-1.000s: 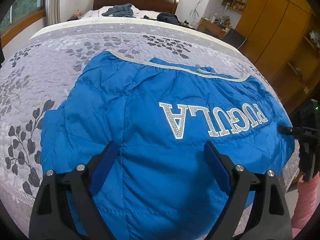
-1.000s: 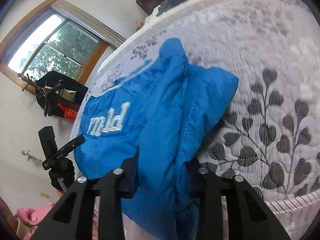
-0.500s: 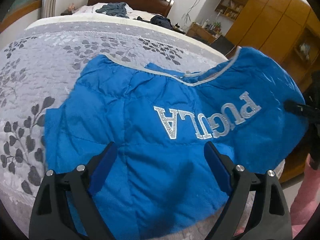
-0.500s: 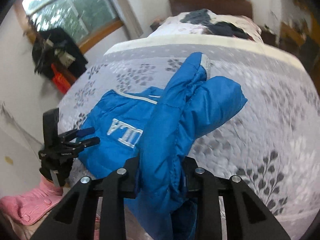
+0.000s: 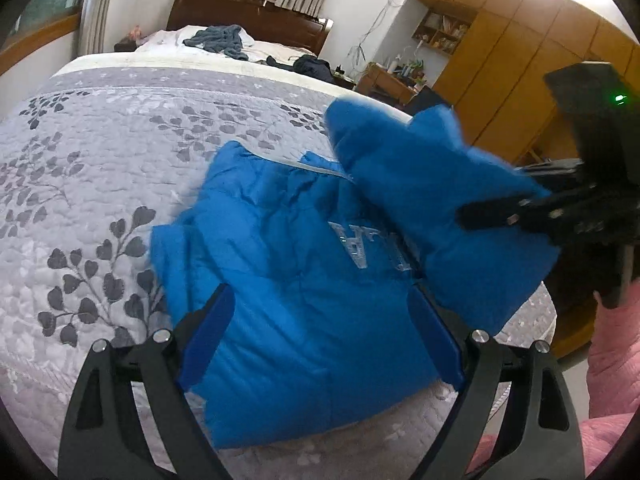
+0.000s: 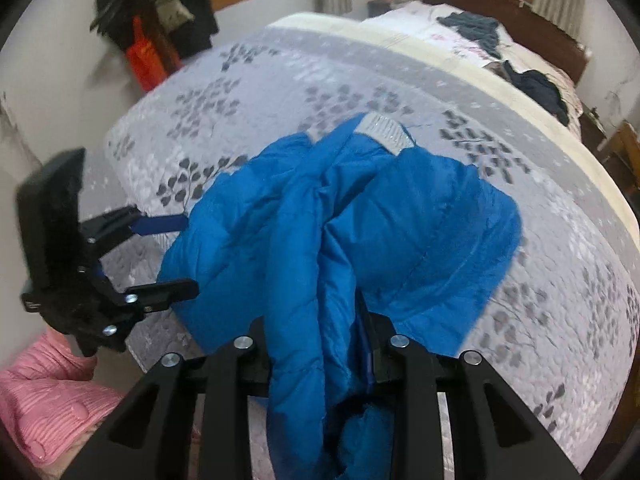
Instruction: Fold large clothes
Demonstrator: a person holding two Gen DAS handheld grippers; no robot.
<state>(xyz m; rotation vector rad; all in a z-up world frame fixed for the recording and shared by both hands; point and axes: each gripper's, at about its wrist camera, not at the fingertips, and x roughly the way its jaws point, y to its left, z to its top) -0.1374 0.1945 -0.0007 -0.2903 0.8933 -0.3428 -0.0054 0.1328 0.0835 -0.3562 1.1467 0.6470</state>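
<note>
My right tool (image 6: 320,344) is clenched on a side panel of the blue puffer jacket (image 5: 304,304), lifted above the rest lying on the bed (image 5: 100,168); my left tool (image 5: 320,344) hovers released. Step: folding one side inward. Next, lay the panel flat across the lettering.

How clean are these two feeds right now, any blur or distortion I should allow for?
Left wrist view: the lifted flap of the blue jacket and the right hand-held gripper are motion-smeared; the quilt is sharper. Right wrist view: soft overall, with the left hand-held gripper blurred. Both bow the bed heavily and darken at the corners.
</note>
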